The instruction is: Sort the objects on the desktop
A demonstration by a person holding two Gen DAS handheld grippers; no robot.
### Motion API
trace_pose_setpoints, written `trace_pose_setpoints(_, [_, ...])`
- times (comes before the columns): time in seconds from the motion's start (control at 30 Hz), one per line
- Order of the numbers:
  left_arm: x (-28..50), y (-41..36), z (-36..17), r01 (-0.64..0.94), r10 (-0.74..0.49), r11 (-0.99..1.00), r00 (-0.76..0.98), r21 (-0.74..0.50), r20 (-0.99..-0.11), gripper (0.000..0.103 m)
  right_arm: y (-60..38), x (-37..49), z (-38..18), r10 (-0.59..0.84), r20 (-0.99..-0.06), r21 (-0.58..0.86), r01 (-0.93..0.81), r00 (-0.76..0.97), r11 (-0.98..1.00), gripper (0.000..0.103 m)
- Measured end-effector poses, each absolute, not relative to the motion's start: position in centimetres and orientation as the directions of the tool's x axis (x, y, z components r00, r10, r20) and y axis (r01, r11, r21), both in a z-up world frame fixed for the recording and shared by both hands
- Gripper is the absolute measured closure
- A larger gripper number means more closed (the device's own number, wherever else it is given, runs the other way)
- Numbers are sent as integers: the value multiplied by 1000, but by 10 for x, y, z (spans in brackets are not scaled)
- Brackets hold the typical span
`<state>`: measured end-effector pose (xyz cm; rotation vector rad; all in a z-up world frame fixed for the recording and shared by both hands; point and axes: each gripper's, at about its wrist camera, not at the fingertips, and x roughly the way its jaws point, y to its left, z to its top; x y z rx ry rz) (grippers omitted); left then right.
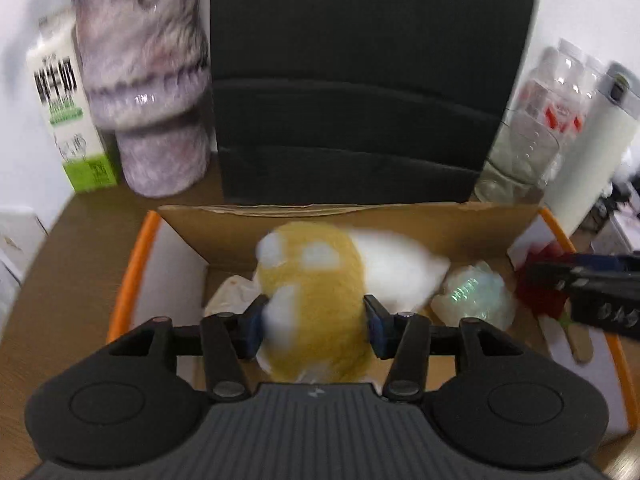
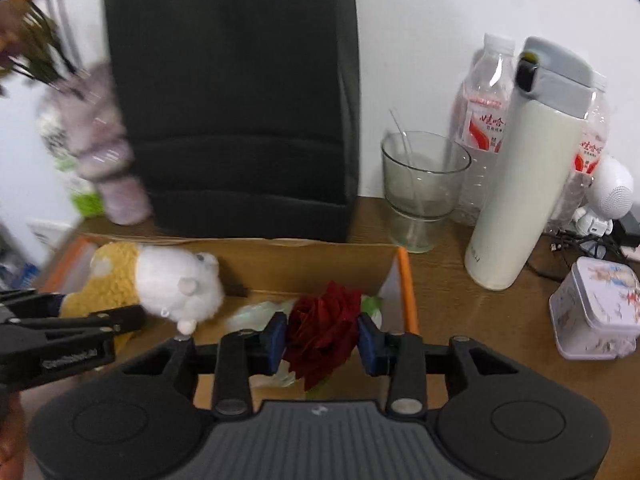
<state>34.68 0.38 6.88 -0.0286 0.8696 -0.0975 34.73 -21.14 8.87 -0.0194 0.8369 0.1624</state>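
My left gripper (image 1: pixel 314 322) is shut on a yellow and white plush toy (image 1: pixel 316 280) and holds it over the open cardboard box (image 1: pixel 320 216) with orange-edged flaps. The toy also shows in the right wrist view (image 2: pixel 160 280), with the left gripper (image 2: pixel 80 328) at the left edge. My right gripper (image 2: pixel 322 338) is shut on a dark red rose (image 2: pixel 324 328) over the same box (image 2: pixel 304 248). The right gripper shows in the left wrist view (image 1: pixel 592 292) at the box's right side. A crumpled clear wrapper (image 1: pixel 476 294) and a crumpled tissue (image 1: pixel 232 292) lie in the box.
Behind the box stands a black block (image 1: pixel 360 80). At left are a milk carton (image 1: pixel 68 120) and a furry vase (image 1: pixel 148 92). At right are a glass (image 2: pixel 420 188), water bottles (image 2: pixel 484 120), a white thermos (image 2: pixel 528 168), a tin (image 2: pixel 596 308) and a small white robot figure (image 2: pixel 608 200).
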Motion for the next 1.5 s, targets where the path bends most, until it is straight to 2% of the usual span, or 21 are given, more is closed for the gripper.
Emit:
trace_pose_setpoints(0.07, [344,5,75,99,-118,993,665,-69,-738,49,-208,355,85,99,-737,-7,-154,668,988,54])
trace_pose_setpoints(0.17, [335,12,91,112,-118,992,688,-56,-716,47,-208,354,95,108,-705,-7,-159,701,987,49])
trace_pose_setpoints(0.27, [320,23,111,99,-105,994,708,-49,-699,37,-208,343,109,144,-690,22,-178,709,984,48])
trace_pose_setpoints(0.33, [305,27,120,93,-81,995,704,-21,-705,34,-205,329,116,156,-689,24,-192,708,981,48])
trace_pose_setpoints(0.4, [287,30,125,90,-64,996,701,-1,-711,26,-205,312,119,187,-692,45,-216,697,975,46])
trace_pose_setpoints(0.47, [264,31,126,98,-61,995,705,12,-706,23,-204,290,121,211,-696,63,-234,687,970,41])
trace_pose_setpoints(0.6, [208,31,119,113,-68,993,722,20,-689,17,-208,241,115,201,-695,55,-227,690,972,37])
trace_pose_setpoints(0.67, [176,31,113,119,-81,993,737,11,-671,14,-214,213,110,212,-685,83,-215,697,973,30])
trace_pose_setpoints(0.9, [84,36,94,95,-79,995,766,-9,-638,5,-213,101,84,201,-639,71,-203,743,977,26])
trace_pose_setpoints(0.97, [59,39,86,82,-83,996,774,-31,-627,5,-212,76,77,188,-620,56,-195,762,979,21])
trace_pose_setpoints(1.2, [-18,51,45,24,-84,994,813,-111,-576,4,-219,9,59,190,-548,77,-176,815,981,17])
trace_pose_setpoints(1.3, [-34,51,35,7,-29,999,833,-41,-552,4,-219,-13,57,197,-523,96,-173,829,980,14])
trace_pose_setpoints(1.4, [-42,52,35,10,-31,999,852,-42,-523,4,-215,-30,52,193,-494,78,-177,848,981,5])
trace_pose_setpoints(1.5, [-40,47,34,34,-48,999,845,-36,-533,4,-215,-42,50,177,-475,43,-178,862,983,4])
